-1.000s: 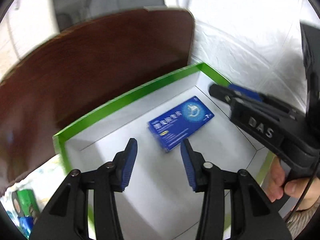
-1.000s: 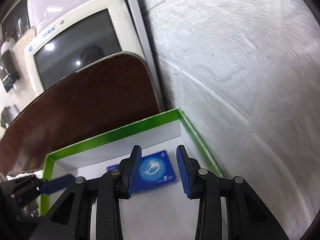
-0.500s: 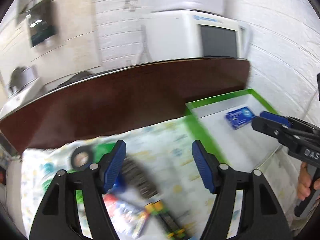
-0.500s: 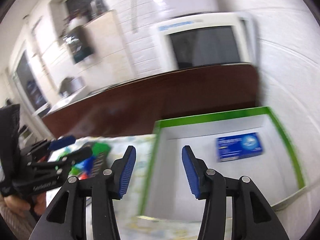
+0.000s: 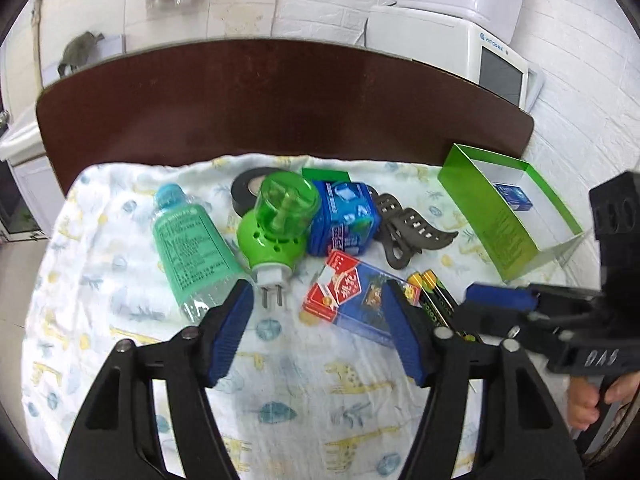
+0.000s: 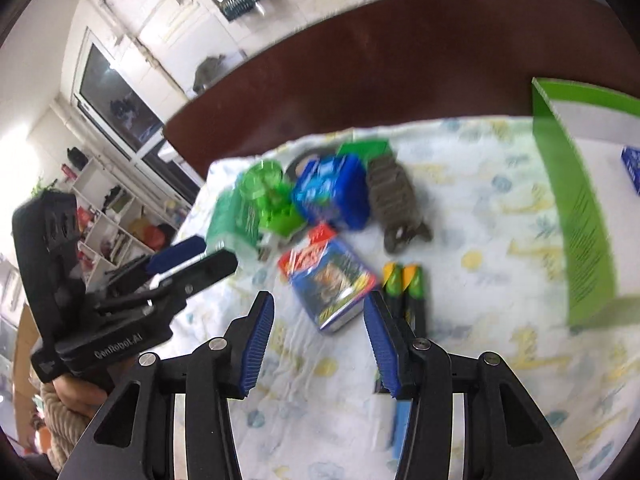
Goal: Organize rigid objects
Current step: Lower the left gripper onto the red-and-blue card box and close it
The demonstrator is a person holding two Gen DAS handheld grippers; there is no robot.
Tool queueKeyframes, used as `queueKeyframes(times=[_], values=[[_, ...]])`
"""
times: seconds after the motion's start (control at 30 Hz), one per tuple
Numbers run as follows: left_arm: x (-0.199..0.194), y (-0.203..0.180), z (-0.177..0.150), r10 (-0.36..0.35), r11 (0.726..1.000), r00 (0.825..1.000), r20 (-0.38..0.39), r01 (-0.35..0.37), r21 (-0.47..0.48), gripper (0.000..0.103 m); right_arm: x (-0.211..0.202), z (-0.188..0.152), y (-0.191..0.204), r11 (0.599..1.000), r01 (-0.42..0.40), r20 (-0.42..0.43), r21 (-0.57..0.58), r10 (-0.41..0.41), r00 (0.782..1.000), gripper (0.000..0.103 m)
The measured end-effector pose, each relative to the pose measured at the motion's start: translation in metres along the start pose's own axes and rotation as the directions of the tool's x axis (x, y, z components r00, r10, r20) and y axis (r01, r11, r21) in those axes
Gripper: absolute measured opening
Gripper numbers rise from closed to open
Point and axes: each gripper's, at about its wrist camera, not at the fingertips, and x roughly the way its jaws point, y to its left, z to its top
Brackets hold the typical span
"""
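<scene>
A dark brown table against a white brick wall is covered by a white cloth printed with giraffes and leaves. Nearest the left wrist camera, the left gripper is seen above the cloth with its blue-padded jaws spread wide and nothing between them; the right gripper is likewise held apart and empty over the cloth. Just beyond the fingertips a red and blue card box is laid flat, with two green and yellow batteries beside it on the right. To the left a clear green bottle is laid on its side. Behind these, a green plug-in vaporizer is tipped with its prongs toward the camera, touching a blue packet, and a dark hair claw clip is set just right of the packet. A black tape roll is partly hidden behind the vaporizer. Farther right, a green-walled open box is placed at the table's edge, and a small blue carton is lying inside it.
</scene>
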Motion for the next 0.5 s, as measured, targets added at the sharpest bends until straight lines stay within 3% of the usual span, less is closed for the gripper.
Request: queueKeyframes(times=[0.07,0.17,0.33,0.5], values=[[0.007,-0.001,-0.001,-0.049,0.999,0.999,-0.02,0.05,0.017,0.046,0.012,-0.009,0.003,1.0,0.011,-0.037,0.01,-0.011,0.999,0.05],[0.023,-0.004,0.006,-0.128,0.991,0.991,-0.047,0.13,0.042,0.045,0.024,-0.018,0.004,0.999,0.016,-0.072,0.049,-0.013,0.997,0.046],[0.057,-0.01,0.014,-0.124,0.986,0.984,-0.127,0.136,0.092,0.044,0.036,-0.023,0.0,0.994,0.049,-0.094,0.093,-0.04,0.995,0.045],[0.078,-0.004,0.018,-0.157,0.982,0.97,-0.187,0.173,0.072,0.036,0.044,-0.014,-0.003,0.988,0.115,-0.058,0.108,-0.109,0.992,0.044]])
